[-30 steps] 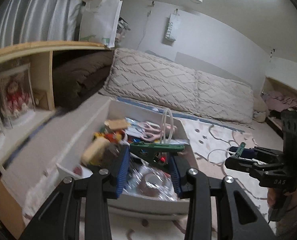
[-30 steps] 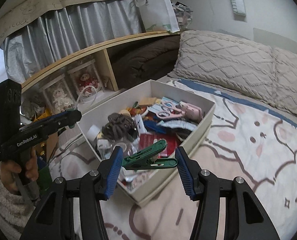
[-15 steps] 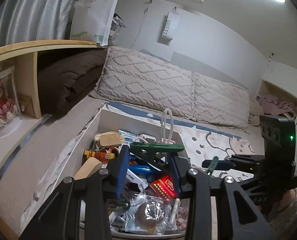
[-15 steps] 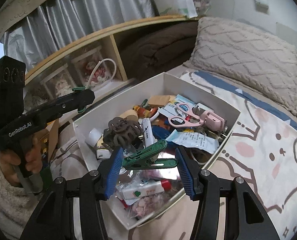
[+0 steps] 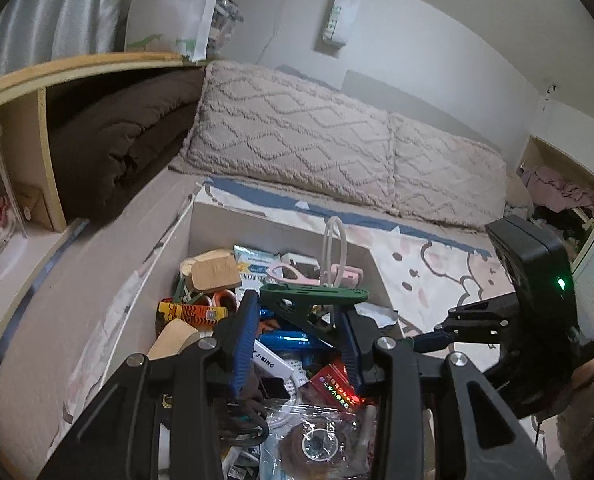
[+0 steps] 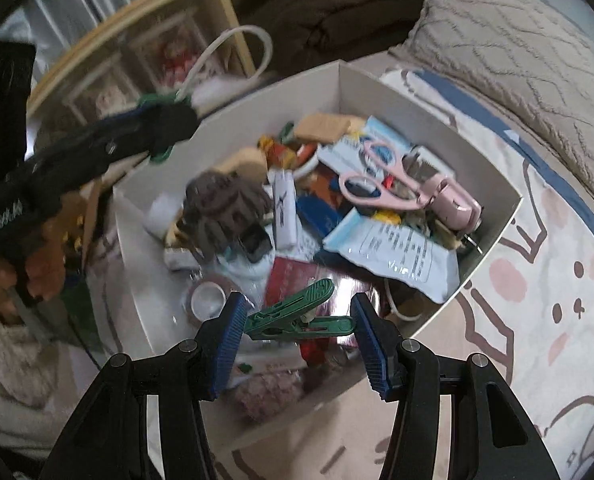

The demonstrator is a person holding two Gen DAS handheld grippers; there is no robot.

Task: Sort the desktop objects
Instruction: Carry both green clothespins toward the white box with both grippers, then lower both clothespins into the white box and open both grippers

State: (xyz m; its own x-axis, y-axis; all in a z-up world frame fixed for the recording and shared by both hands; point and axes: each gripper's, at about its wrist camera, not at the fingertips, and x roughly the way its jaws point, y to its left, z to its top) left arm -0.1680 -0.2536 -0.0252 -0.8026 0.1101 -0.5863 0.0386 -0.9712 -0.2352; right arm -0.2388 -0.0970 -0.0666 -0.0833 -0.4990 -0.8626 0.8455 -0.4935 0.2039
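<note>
Both tools of mine are over the white box (image 6: 493, 220), which sits on the bed (image 6: 537, 320) with its cartoon-print sheet, beside the knitted pillows (image 5: 297, 136). Left tool (image 5: 297, 344) pinches a dark green clip (image 5: 313, 300) between its blue pads, and a white cord loop (image 5: 334, 248) rises from that clip. Right tool (image 6: 297, 340) pinches a second green clip (image 6: 297, 316), its handles splayed across the gap between the pads. Inside the box lies a heap: a pale blue packet (image 6: 397, 252), a brown claw hair clip (image 6: 225, 208), pink scissors (image 6: 381, 184), a white tube (image 6: 285, 208) and a red packet (image 5: 333, 388). At the near end sits what looks like a tape roll (image 6: 207, 300), though that part is blurred in the right view.
</note>
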